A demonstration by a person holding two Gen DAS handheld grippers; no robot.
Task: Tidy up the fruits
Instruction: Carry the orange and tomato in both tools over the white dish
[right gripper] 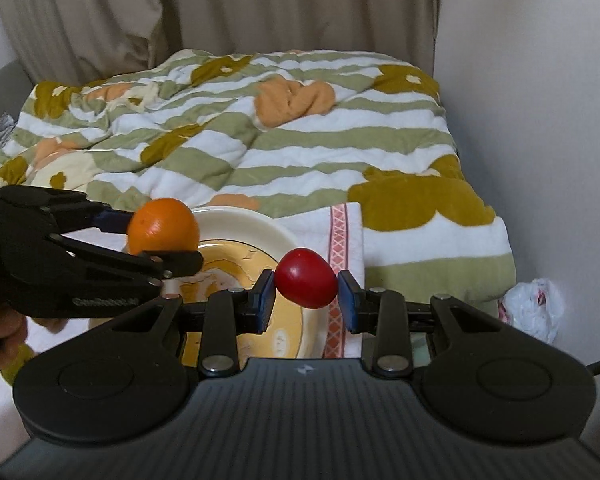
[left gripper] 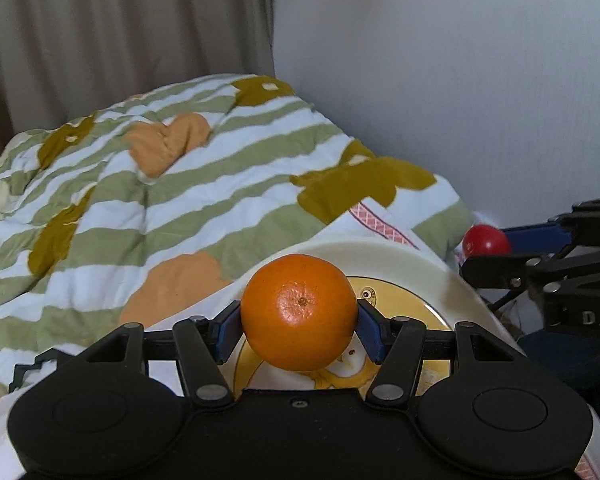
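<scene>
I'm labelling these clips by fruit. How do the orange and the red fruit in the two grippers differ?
The orange is orange, round and dimpled; the red fruit is deep red, smooth and slightly egg-shaped. The orange looks clearly larger than the red fruit. The orange sits in the left gripper, the red fruit in the right gripper. Both are clamped between blue pads, above the cream plate.
</scene>
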